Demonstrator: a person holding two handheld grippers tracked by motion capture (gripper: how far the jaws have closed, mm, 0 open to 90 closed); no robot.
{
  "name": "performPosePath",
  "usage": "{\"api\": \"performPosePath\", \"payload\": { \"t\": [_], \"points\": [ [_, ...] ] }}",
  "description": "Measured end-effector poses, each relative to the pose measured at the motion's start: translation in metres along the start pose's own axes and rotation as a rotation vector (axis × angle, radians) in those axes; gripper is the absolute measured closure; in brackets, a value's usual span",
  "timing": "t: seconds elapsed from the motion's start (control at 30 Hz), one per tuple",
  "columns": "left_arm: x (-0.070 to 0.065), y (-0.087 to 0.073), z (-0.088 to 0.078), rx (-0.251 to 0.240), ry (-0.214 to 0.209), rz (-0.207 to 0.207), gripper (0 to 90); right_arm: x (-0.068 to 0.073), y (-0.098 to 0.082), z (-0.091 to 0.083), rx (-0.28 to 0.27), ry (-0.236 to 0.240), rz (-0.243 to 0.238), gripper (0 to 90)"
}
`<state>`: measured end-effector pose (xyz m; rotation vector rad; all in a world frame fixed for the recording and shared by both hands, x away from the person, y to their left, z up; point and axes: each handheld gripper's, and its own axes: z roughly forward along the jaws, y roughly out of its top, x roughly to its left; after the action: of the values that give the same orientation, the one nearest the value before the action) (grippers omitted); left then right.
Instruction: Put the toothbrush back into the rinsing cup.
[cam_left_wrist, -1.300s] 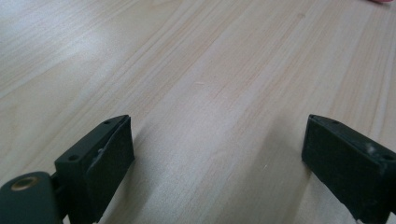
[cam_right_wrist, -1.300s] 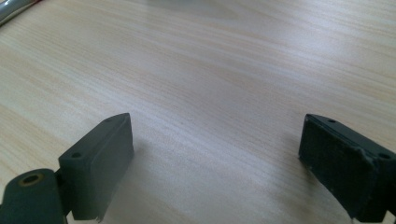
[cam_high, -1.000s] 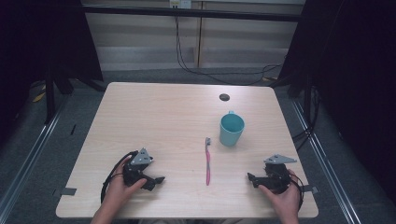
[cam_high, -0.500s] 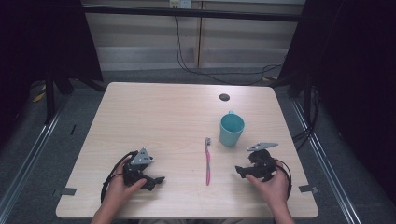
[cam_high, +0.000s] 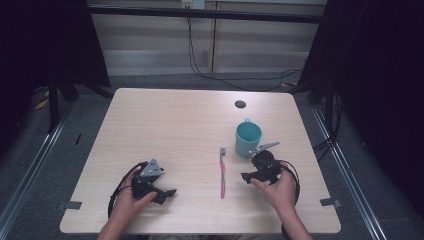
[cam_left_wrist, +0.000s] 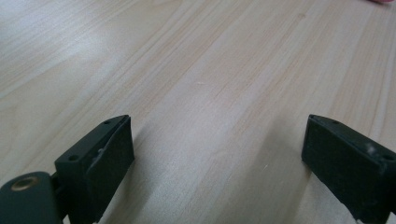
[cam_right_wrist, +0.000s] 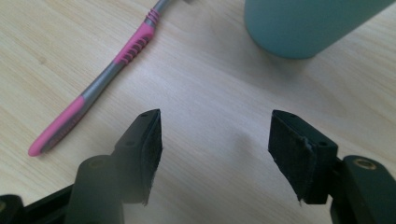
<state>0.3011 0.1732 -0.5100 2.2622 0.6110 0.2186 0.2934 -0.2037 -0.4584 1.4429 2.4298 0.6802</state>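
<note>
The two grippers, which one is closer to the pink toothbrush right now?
The right gripper. It sits just right of the toothbrush, beside the teal cup, jaws open. The left gripper rests farther off, near the table's front left, over bare wood.

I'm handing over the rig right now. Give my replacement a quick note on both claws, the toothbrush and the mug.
Left claw: open, empty, low over bare table at the near left.
Right claw: open, empty, just right of the toothbrush and close in front of the mug.
Pink toothbrush: lies flat mid-table, head pointing away, untouched.
Teal mug: upright, empty, to the right of the brush head.
Done: nothing gripped yet.
Left: probably grasp the toothbrush and put it in the mug.
</note>
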Motion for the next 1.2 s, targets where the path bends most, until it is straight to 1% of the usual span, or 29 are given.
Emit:
{"api": "performPosePath", "payload": {
  "t": [0.03, 0.13, 0.17, 0.27, 0.37, 0.47, 0.5, 0.6, 0.7, 0.87, 0.9, 1.0, 1.07, 1.1, 1.13, 1.17, 1.2],
  "points": [
    [0.0, 0.0, 0.0, 0.003, 0.001, 0.005, 8.9, 0.001, 0.002, 0.001, -0.004, 0.005, 0.008, 35.9],
    [0.0, 0.0, 0.0, 0.001, 0.002, 0.001, 8.9, 0.002, 0.009, 0.002, -0.001, 0.022, 0.012, 37.3],
    [0.0, 0.0, 0.0, 0.001, 0.001, 0.001, 8.9, 0.003, 0.011, 0.002, -0.004, 0.028, 0.022, 37.4],
    [0.0, 0.0, 0.0, 0.003, 0.0, 0.002, 8.9, 0.004, 0.017, 0.004, -0.006, 0.04, 0.032, 37.6],
    [0.0, 0.0, 0.0, 0.003, 0.001, 0.004, 8.9, 0.005, 0.022, 0.005, -0.002, 0.047, 0.042, 39.1],
    [0.0, 0.0, 0.0, 0.0, 0.001, 0.001, 8.9, 0.007, 0.024, 0.006, -0.002, 0.042, 0.042, 39.3],
    [0.0, 0.0, 0.0, 0.004, 0.001, 0.004, 8.9, 0.008, 0.027, 0.006, -0.002, 0.047, 0.051, 39.4],
    [0.0, 0.0, 0.0, 0.001, 0.001, 0.001, 8.9, 0.009, 0.029, 0.007, -0.002, 0.044, 0.05, 39.4],
    [0.0, 0.0, 0.0, 0.004, 0.001, 0.005, 8.9, 0.012, 0.034, 0.008, 0.005, 0.052, 0.053, 42.2],
    [0.0, 0.0, 0.0, 0.004, 0.001, 0.005, 8.9, 0.015, 0.039, 0.01, 0.02, 0.058, 0.064, 43.0],
    [0.0, 0.0, 0.0, 0.002, 0.002, 0.002, 8.9, 0.016, 0.042, 0.011, 0.036, 0.058, 0.068, 43.1],
    [0.0, 0.0, 0.0, 0.003, 0.001, 0.005, 8.9, 0.017, 0.044, 0.013, 0.041, 0.058, 0.071, 43.3],
    [0.0, 0.0, 0.0, 0.001, 0.001, 0.001, 8.9, 0.019, 0.046, 0.014, 0.055, 0.067, 0.071, 45.3],
    [0.0, 0.0, 0.0, 0.003, 0.001, 0.005, 8.9, 0.02, 0.047, 0.015, 0.057, 0.069, 0.066, 45.3],
    [0.0, 0.0, 0.0, 0.001, -0.001, 0.002, 8.9, 0.023, 0.049, 0.017, 0.058, 0.069, 0.072, 46.8],
    [0.0, 0.0, 0.0, 0.001, -0.001, 0.002, 8.9, 0.023, 0.049, 0.017, 0.058, 0.069, 0.072, 46.8],
    [0.0, 0.0, 0.0, 0.001, 0.002, 0.002, 8.9, 0.023, 0.049, 0.018, 0.06, 0.079, 0.068, 47.6]
  ]
}}
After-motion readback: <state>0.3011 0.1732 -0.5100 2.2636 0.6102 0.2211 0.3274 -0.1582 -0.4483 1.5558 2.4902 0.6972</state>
